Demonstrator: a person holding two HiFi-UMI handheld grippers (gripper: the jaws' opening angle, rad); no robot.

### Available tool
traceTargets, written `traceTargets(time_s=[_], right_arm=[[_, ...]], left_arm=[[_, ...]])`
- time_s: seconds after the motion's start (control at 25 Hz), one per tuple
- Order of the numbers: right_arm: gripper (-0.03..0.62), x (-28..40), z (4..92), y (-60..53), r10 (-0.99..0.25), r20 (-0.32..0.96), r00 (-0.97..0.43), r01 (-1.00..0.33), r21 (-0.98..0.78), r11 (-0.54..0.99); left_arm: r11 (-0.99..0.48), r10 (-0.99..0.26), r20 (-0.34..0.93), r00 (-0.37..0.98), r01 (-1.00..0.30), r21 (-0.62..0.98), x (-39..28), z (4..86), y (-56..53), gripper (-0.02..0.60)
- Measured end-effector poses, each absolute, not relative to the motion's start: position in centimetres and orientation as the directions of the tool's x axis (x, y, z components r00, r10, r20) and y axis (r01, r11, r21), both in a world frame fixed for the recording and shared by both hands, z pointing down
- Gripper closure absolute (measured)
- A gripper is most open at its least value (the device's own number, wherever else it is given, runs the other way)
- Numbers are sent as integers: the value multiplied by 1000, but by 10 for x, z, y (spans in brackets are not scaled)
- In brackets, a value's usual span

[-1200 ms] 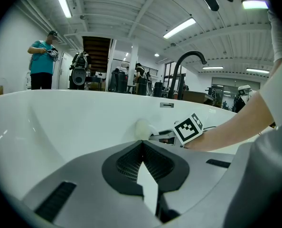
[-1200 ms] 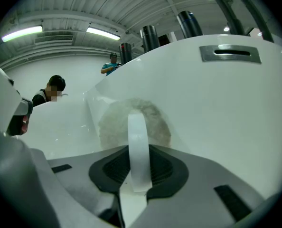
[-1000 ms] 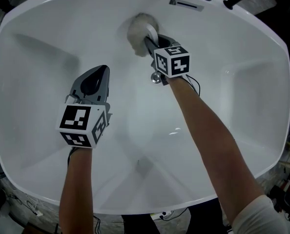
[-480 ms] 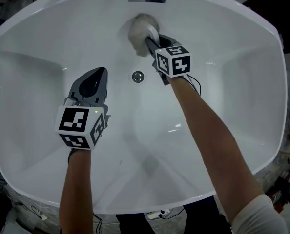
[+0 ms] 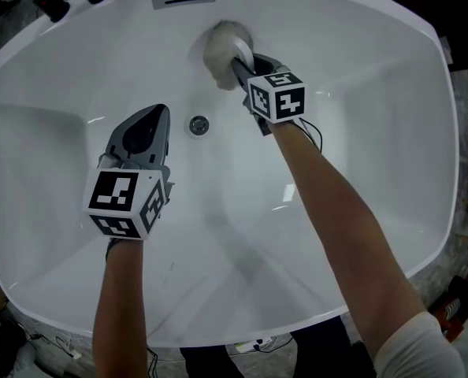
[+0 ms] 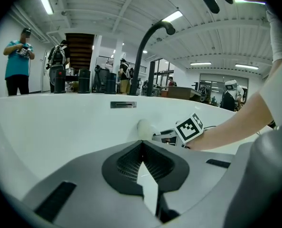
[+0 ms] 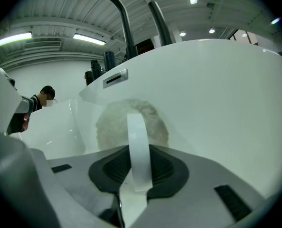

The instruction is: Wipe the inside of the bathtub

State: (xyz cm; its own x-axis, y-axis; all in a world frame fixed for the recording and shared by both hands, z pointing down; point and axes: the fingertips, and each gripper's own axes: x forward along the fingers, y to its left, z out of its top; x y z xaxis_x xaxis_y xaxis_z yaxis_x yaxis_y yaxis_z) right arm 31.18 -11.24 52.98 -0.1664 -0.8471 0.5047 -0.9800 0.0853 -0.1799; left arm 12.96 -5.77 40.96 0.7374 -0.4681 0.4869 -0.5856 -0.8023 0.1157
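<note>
The right gripper (image 5: 238, 60), clamped on the strap of the fluffy off-white round pad (image 5: 221, 42), has swept it along the glossy white bathtub (image 5: 376, 93) wall at 12 o'clock, passing the narrow overflow slot (image 5: 183, 0). Wiping looks under way. The left gripper (image 5: 160, 112) hangs closed and empty.

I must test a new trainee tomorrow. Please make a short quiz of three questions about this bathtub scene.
1. True or false: the left gripper holds the fluffy pad.
2. Which gripper is shut on the pad's white strap? A) left gripper B) right gripper
3. Fill in: the round metal ___ in the bathtub floor lies between the two grippers.
Key: 1 false, its jaws are together with nothing in them; 2 B; 3 drain.
</note>
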Motion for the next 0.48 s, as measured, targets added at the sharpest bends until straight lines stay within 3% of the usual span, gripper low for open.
traceTargets(time_s=[0.48], right_arm=[[494,399,540,-70,-853,509,-119,-983,-182,28]], left_arm=[[-827,-427,487,762,-547,130,213,419,-27,577]])
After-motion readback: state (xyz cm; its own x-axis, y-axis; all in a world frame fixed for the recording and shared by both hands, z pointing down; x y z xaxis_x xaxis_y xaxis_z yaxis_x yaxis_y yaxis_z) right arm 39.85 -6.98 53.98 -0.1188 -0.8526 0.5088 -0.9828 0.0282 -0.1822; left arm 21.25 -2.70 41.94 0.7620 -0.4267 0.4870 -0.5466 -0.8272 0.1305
